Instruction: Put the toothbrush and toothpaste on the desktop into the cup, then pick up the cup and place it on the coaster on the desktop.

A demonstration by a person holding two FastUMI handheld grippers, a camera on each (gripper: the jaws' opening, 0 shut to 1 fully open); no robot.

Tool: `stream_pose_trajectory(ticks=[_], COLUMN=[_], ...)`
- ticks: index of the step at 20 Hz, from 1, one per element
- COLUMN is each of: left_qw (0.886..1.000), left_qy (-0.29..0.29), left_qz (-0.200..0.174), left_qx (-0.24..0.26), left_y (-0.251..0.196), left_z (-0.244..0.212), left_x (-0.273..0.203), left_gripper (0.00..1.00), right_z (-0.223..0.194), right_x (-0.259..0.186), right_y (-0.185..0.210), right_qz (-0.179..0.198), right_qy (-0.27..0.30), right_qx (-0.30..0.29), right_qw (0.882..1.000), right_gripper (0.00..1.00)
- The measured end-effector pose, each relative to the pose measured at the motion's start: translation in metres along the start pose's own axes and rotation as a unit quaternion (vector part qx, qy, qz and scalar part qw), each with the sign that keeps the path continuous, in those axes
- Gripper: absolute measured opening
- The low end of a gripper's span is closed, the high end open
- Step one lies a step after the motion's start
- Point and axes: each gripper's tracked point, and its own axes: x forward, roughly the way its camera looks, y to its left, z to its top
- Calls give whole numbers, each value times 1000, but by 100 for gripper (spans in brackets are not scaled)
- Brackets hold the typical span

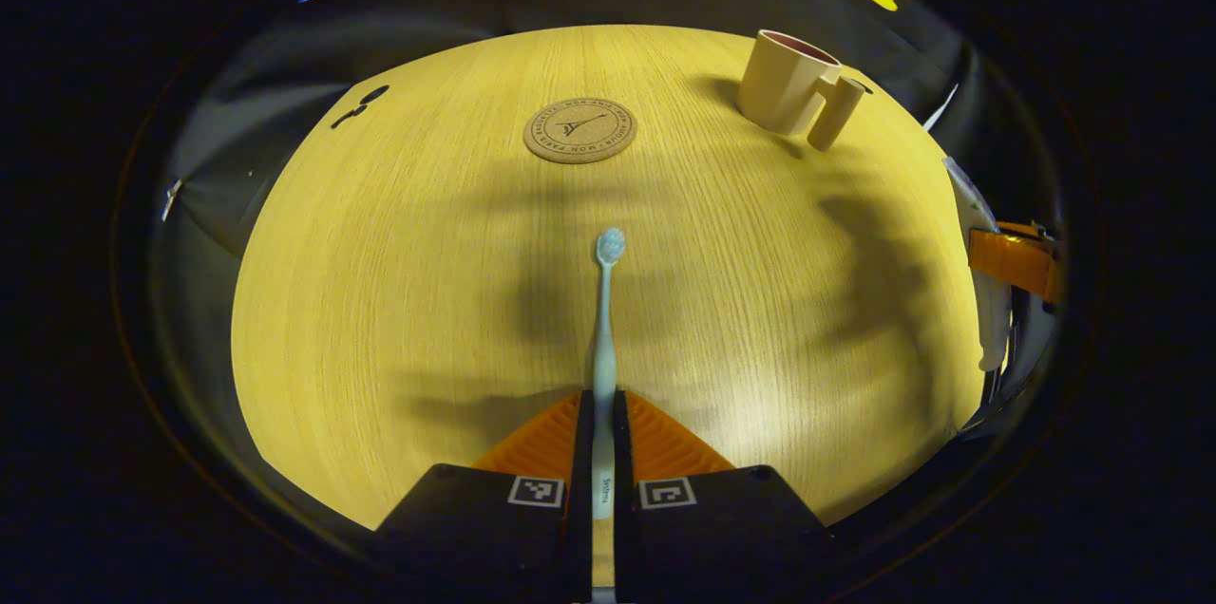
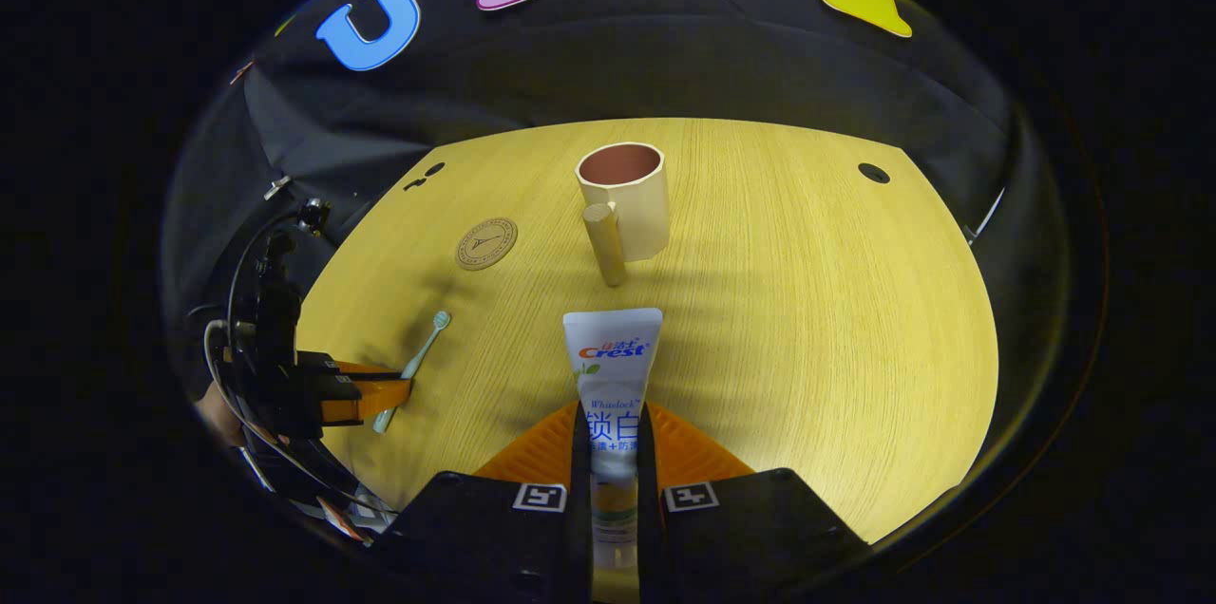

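Above the desktop [image 1: 380, 300], left gripper [image 1: 602, 414] apparently level, clamps toothbrush [image 1: 605, 319].

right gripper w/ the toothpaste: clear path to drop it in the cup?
Probably yes. The right gripper is shut on the toothpaste, and the cup stands upright straight ahead, mouth open and empty, with bare desktop between. The toothbrush lies off to the side.

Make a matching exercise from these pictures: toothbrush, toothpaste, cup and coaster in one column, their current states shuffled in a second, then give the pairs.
1. toothbrush
2. toothpaste
3. cup
4. coaster

A. lies flat on the desktop with nothing on it
B. clamped in the right hand-held gripper
C. stands upright and empty
D. clamped in the left hand-held gripper

Pairs: 1-D, 2-B, 3-C, 4-A
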Motion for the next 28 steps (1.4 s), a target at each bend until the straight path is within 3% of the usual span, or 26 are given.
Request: stream_pose_trajectory(ticks=[4,9,16,19,23,28], left_qw=[1000,1000,997,992,985,968], left_qy=[10,-11,-73,-109,-155,-228], left_qz=[-8,-8,-2,-16,-18,-39], left_qx=[3,-20,-32,-59,-80,-94], left_y=[-4,-4,-6,-11,-7,-11], left_z=[0,3,16,27,45,77], left_x=[-2,-5,-23,-37,-57,-93], left_gripper=[7,7,6,7,7,6], right_z=[7,32,124,163,202,235], right_x=[0,1,-12,-17,-8,13], right_y=[-4,-5,3,11,18,17], right_qz=[1,3,10,9,15,10], right_qy=[-6,-30,-123,-166,-207,-245], right_qx=[2,-15,-54,-72,-54,-42], right_qw=[1000,999,991,983,977,968], right_gripper=[23,23,22,22,22,22])
